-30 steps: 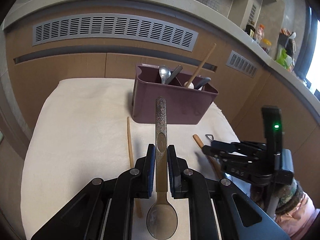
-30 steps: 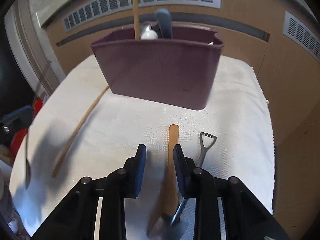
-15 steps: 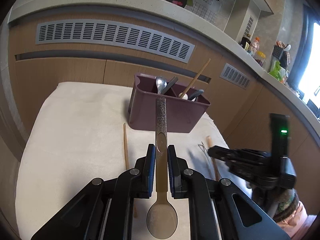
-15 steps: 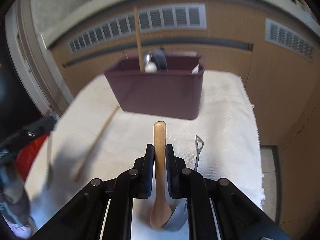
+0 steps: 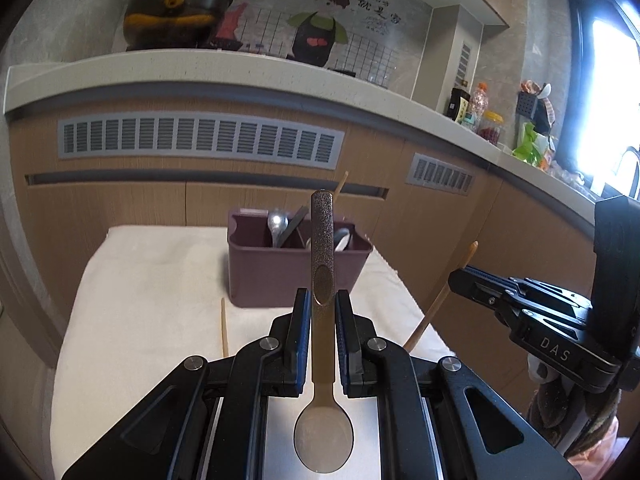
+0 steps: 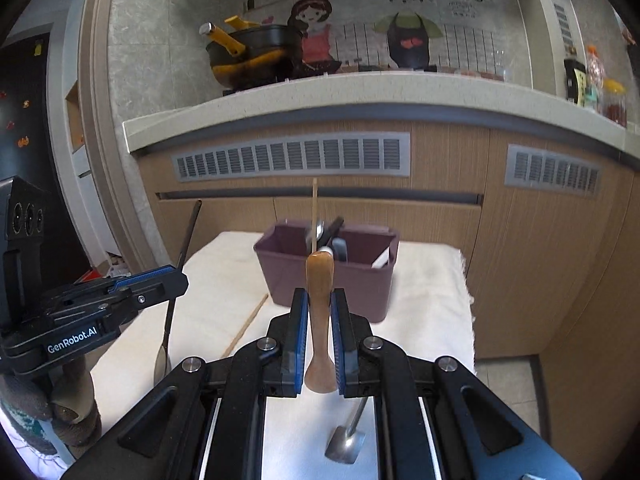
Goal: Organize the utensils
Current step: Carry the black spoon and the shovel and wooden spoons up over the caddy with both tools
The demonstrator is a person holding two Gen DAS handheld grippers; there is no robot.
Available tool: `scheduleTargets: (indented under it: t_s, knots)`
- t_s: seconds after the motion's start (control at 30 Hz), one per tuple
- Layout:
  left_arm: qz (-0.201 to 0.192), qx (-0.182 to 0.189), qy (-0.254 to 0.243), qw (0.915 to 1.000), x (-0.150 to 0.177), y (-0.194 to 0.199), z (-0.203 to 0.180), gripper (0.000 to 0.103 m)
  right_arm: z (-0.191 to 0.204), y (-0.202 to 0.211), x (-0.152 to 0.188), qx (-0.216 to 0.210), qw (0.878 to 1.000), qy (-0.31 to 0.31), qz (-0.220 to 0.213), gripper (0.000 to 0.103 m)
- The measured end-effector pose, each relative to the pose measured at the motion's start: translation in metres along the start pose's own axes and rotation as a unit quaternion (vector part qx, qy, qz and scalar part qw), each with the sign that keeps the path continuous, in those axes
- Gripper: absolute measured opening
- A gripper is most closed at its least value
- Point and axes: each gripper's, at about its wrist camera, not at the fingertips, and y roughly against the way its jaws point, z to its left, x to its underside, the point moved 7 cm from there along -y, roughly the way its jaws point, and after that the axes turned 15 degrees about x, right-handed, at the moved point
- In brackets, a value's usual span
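My left gripper [image 5: 323, 300] is shut on a bronze spoon [image 5: 322, 240], its glittery handle pointing forward and its bowl near the camera. My right gripper [image 6: 319, 296] is shut on a wooden spoon [image 6: 320, 280], held above the cloth. Ahead of both stands the purple utensil caddy [image 5: 260, 280] [image 6: 360, 292] with a metal spoon, dark handles and a chopstick in it. Each view shows the other gripper at its side: the right gripper [image 5: 456, 276] and the left gripper [image 6: 180, 278], each with its spoon. A loose chopstick [image 5: 224, 328] [image 6: 248, 324] lies on the cloth.
A small metal shovel-shaped spoon [image 6: 348, 436] lies on the white cloth [image 6: 432, 300] under my right gripper. Behind the table runs a wooden cabinet front with vents [image 5: 200, 140] and a counter [image 5: 240, 68] bearing a pot and bottles.
The right gripper has shut on the wooden spoon and lifted it off the cloth. Both grippers have risen and tilted up, so the caddy now sits lower and farther.
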Motion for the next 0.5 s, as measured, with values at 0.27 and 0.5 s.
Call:
scheduleTargets:
  t_s: [0.27,0.5]
  knots:
    - [-0.073,0.005,-0.061,0.9955,-0.086,-0.008,-0.019,0.012,-0.004,0.019,-0.078,0.009,0.997,0.008,-0.073,0.011]
    - [-0.165,0.011,-0.112,0.9799,-0.181,-0.019,-0.025,0.012,-0.013,0.021,-0.157,0.026,0.99,0.01,-0.141,0.011]
